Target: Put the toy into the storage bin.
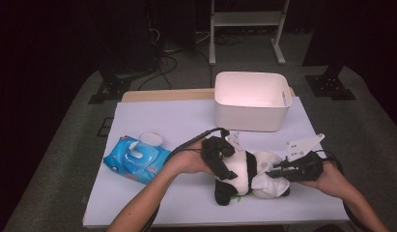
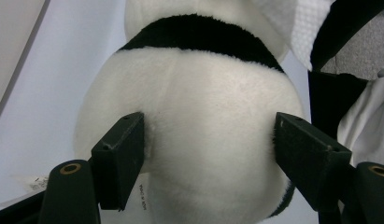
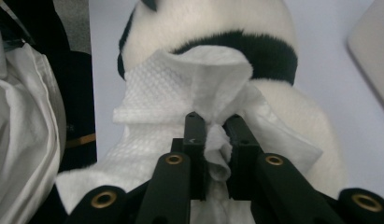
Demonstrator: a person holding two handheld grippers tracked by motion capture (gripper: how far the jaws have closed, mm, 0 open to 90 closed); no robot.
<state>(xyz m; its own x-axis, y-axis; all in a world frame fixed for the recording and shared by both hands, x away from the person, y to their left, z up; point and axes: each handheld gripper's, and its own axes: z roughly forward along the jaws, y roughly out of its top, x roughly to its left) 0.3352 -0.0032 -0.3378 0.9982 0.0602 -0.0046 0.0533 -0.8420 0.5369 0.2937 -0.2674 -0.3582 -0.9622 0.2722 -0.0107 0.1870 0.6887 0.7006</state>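
A black-and-white panda plush (image 1: 242, 169) lies on the white table (image 1: 177, 116), near its front edge. My left gripper (image 1: 230, 168) comes in from the left and is shut on the plush's white body (image 2: 199, 107); both pads dent the fur in the left gripper view (image 2: 208, 140). From the right, my right gripper (image 1: 271, 170) is shut on a bunched white wipe (image 3: 180, 79), which is pinched between the narrow jaws (image 3: 215, 123). The wipe (image 1: 268, 183) rests against the plush (image 3: 302, 121) just below its black band. A corner of the wipe (image 2: 297, 23) appears at the top right of the left gripper view.
A white plastic bin (image 1: 251, 101) stands at the back of the table, right of centre. A blue pack of wet wipes (image 1: 135, 158) lies at the left with its flap up, and a round white lid (image 1: 151, 138) sits behind it.
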